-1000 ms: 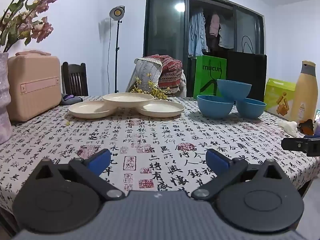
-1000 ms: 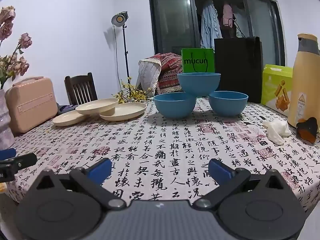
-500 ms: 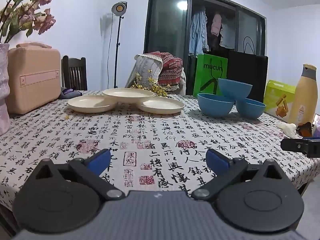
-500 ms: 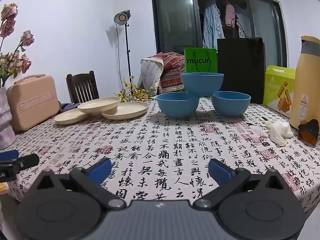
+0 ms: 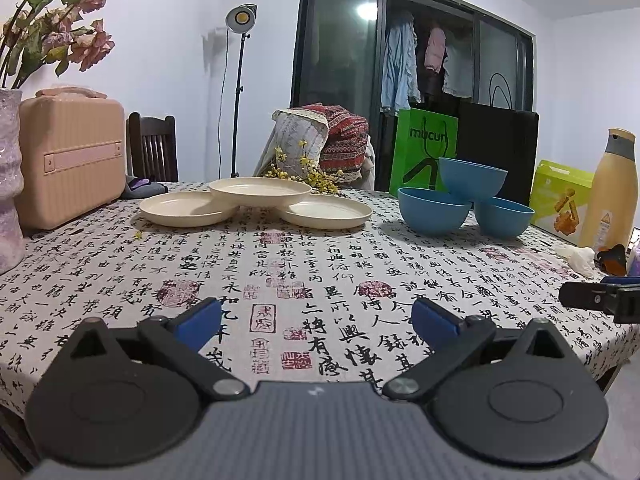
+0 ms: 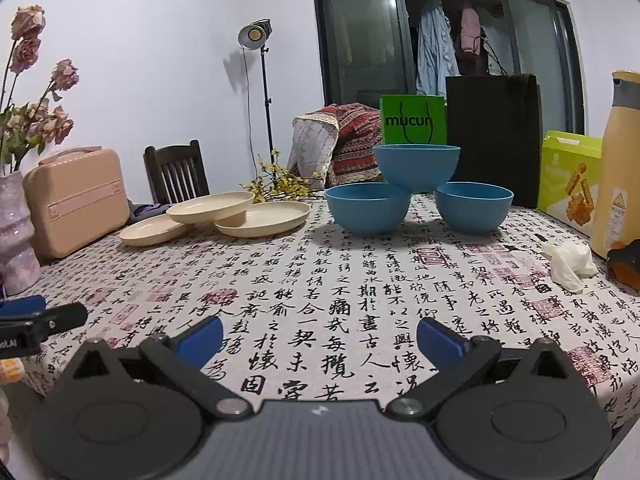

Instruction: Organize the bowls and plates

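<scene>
Three cream plates (image 5: 256, 202) sit in a cluster toward the far left of the table: two lie flat on the cloth and the third (image 6: 210, 207) rests across their near rims, tilted a little and bridging them. To their right, three blue bowls (image 6: 418, 194) form a similar group: two stand on the cloth side by side with a small gap, and the third (image 5: 472, 178) perches upright on their inner rims. A strip of bare cloth separates plates from bowls.

The tablecloth (image 5: 304, 272), printed with black calligraphy and red seals, runs clear from both groups to the near edge, a broad stretch with nothing standing on it.

The left gripper (image 5: 316, 318) hovers at the near edge, its blue pads (image 5: 200, 316) spread wide with nothing between them. The right gripper (image 6: 318, 334) hovers beside it at the same edge, jaws equally wide and empty; each shows at the margin of the other's view.

Around the borders: a pink case (image 5: 72, 160) and a pale vase (image 6: 16, 236) of dried flowers crowd the left side; a tan bottle (image 6: 620, 168), a green box (image 6: 568, 176), a crumpled white tissue (image 6: 570, 262) and a small dark and orange object (image 6: 624, 266) line the right. Behind the bowls stand a green bag (image 5: 426, 152) and a black bag (image 6: 494, 136); a yellow flower sprig (image 5: 304, 172) lies behind the plates.
</scene>
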`<state>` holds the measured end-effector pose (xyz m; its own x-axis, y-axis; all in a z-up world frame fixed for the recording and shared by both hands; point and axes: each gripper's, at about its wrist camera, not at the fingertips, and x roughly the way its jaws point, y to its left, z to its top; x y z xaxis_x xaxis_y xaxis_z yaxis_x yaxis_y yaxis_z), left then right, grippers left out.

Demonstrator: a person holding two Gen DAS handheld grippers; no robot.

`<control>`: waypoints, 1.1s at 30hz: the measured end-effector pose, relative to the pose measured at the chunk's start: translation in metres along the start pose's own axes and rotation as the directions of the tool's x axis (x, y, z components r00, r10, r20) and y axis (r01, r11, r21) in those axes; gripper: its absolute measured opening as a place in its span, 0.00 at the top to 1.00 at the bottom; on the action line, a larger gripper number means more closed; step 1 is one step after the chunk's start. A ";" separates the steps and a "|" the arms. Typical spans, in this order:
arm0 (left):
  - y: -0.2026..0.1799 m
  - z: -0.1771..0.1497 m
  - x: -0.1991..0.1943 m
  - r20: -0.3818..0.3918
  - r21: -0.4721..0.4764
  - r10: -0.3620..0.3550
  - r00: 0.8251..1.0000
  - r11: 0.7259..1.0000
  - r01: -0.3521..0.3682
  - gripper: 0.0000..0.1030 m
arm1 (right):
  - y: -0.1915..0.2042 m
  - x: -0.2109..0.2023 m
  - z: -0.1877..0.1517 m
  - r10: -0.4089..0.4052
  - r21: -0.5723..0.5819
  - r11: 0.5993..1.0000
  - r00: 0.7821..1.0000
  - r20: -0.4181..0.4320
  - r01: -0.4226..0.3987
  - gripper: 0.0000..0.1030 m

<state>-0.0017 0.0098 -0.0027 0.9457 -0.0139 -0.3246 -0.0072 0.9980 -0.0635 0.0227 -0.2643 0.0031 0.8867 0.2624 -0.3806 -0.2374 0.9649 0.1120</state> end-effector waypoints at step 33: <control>-0.001 -0.001 -0.001 0.001 0.000 -0.002 1.000 1.000 0.002 0.00 | 0.001 0.005 -0.002 0.022 0.006 1.000 1.000 -0.015 -0.022 0.00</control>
<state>-0.0029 0.0092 -0.0036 0.9460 -0.0159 -0.3238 -0.0053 0.9979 -0.0646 0.0259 -0.2619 -0.0009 0.8755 0.2835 -0.3914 -0.2545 0.9589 0.1254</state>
